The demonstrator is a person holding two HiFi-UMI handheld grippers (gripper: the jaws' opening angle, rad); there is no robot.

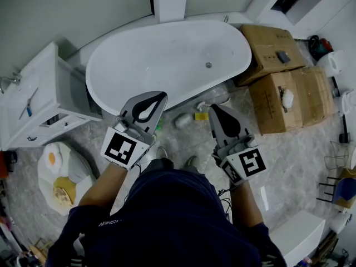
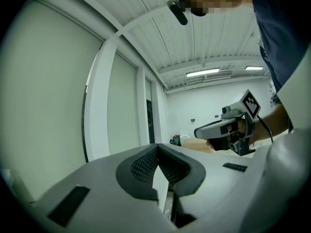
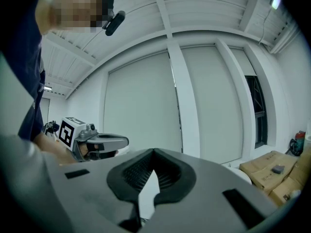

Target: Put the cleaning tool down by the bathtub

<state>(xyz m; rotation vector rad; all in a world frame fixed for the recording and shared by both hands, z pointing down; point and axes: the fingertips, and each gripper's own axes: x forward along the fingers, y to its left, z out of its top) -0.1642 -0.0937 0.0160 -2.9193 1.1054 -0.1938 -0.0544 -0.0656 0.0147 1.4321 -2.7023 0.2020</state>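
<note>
Since neither grips anything, the left tool (image 1: 161, 95) and right tool (image 1: 212, 108) are both clenched empty, held side by side and pointing out at the room. Just below their tips, what I take for the cleaning tool (image 1: 183, 120) lies on the floor against the bathtub (image 1: 167, 60), so the job looks done.

We see a grey marbled floor (image 1: 295, 166). Far centre on it: a white bathtub (image 1: 167, 60). Right of the tub: two cardboard boxes (image 1: 289, 102), side by side and touching. Far left: a white cabinet (image 1: 39, 102). Near left: a pale cushion (image 1: 58, 174) with egg prints. Just beside the tub's near edge: a small yellow item (image 1: 201, 116) and a pale rounded item (image 1: 182, 120), close together. Near right: a white box (image 1: 297, 232).
</note>
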